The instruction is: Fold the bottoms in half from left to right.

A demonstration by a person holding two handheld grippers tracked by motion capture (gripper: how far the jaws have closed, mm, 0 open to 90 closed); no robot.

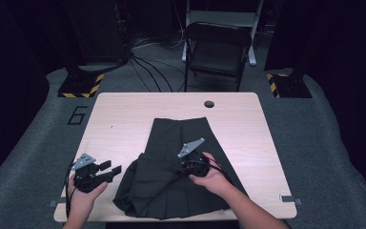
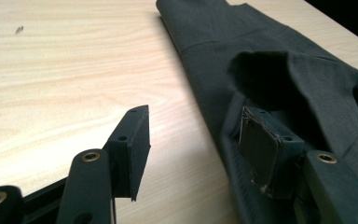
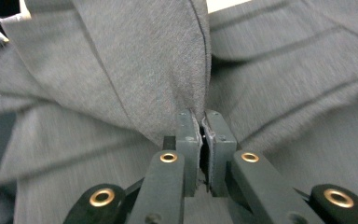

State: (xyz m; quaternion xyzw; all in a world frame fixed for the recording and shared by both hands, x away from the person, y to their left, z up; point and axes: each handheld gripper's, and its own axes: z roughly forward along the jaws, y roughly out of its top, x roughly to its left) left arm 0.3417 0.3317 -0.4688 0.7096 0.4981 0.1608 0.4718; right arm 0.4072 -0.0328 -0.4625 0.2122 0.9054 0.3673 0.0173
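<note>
A dark grey pleated garment point(image 1: 178, 138) lies flat on the wooden table point(image 1: 124, 114), its near part bunched up. My right gripper point(image 1: 180, 167) sits over the middle of it, held by a hand. In the right gripper view that gripper point(image 3: 203, 119) is shut on a raised fold of the garment point(image 3: 121, 70). My left gripper point(image 1: 112, 167) rests at the garment's near left edge, jaws open. In the left gripper view nothing lies between its jaws point(image 2: 196, 126); one pad point(image 2: 261, 144) hovers over the cloth's edge point(image 2: 270, 60), the other over bare wood.
A round cable hole point(image 1: 209, 103) sits near the table's far edge. A dark folding chair point(image 1: 217, 47) stands beyond the table, with cables point(image 1: 147, 67) on the floor. Bare wood stretches left and right of the garment.
</note>
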